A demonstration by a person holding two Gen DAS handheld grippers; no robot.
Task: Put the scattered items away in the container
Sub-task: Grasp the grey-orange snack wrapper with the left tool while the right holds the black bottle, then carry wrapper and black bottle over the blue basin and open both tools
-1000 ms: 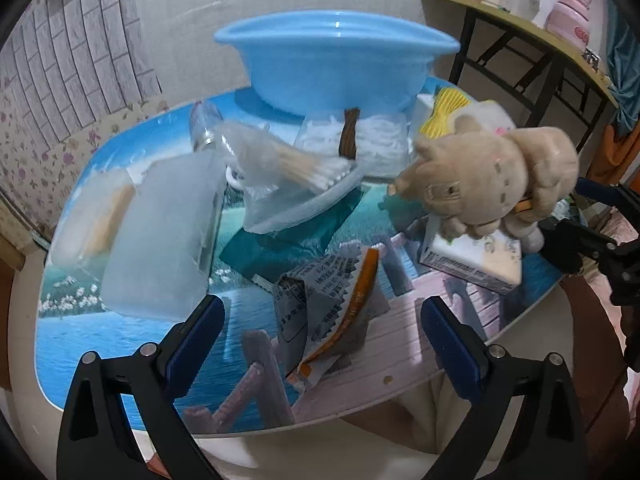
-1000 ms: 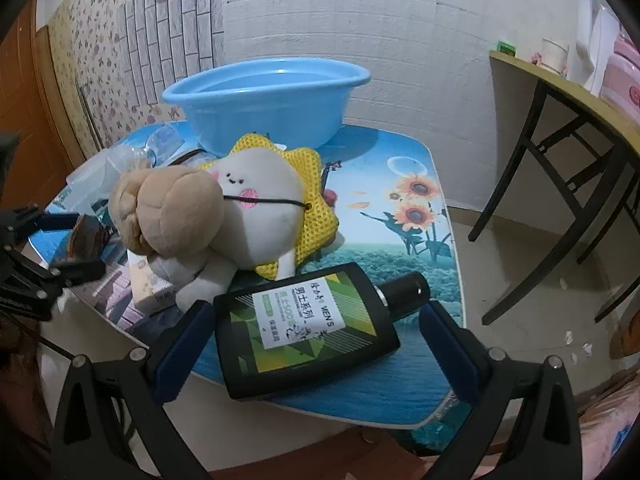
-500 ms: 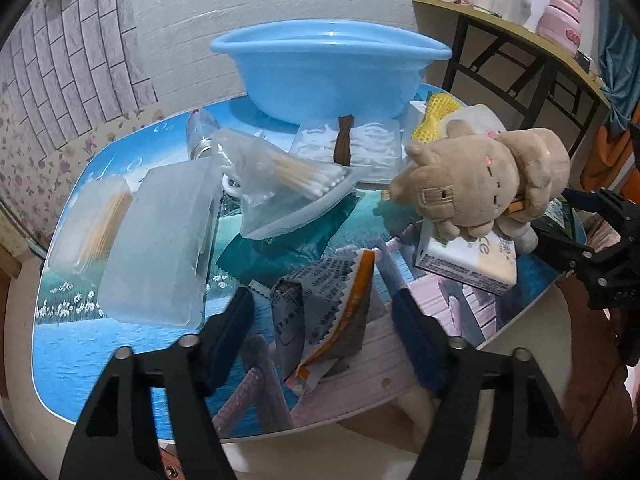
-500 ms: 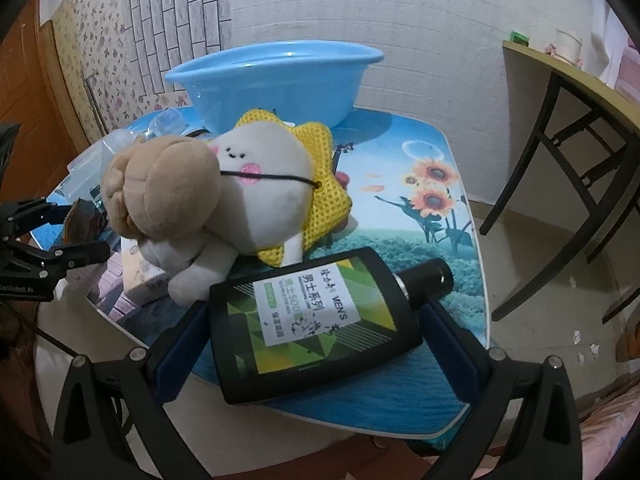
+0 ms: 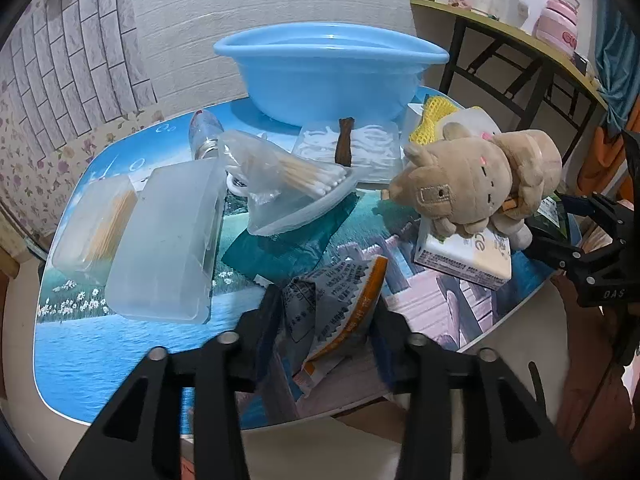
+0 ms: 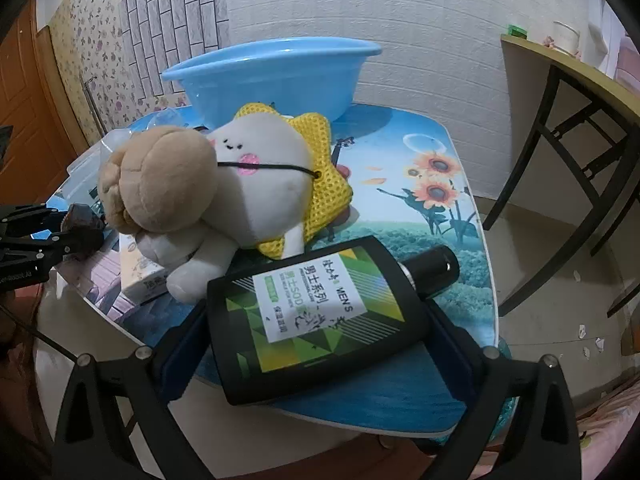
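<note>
A blue basin [image 5: 328, 68] stands at the back of the table; it also shows in the right wrist view [image 6: 272, 76]. My left gripper [image 5: 326, 316] is shut on a crumpled grey and orange packet [image 5: 336, 300] near the front edge. My right gripper [image 6: 316, 320] has its fingers against both sides of a flat black bottle [image 6: 316, 312] with a green label, which lies at the table's front right edge. A tan and white plush toy [image 5: 476, 180] lies on a white box [image 5: 464, 256]; it also shows in the right wrist view [image 6: 208, 192].
On the table lie a frosted plastic case [image 5: 168, 240], a box of toothpicks [image 5: 96, 228], a bag of cotton swabs [image 5: 296, 184], a clear packet with white strands [image 5: 352, 152], a small bottle [image 5: 204, 136] and a teal sachet [image 5: 288, 240]. A side table [image 6: 580, 92] stands at right.
My left gripper has moved forward and its fingers have closed from wide open onto the crumpled packet. My right gripper has moved in so its fingers sit against the black bottle.
</note>
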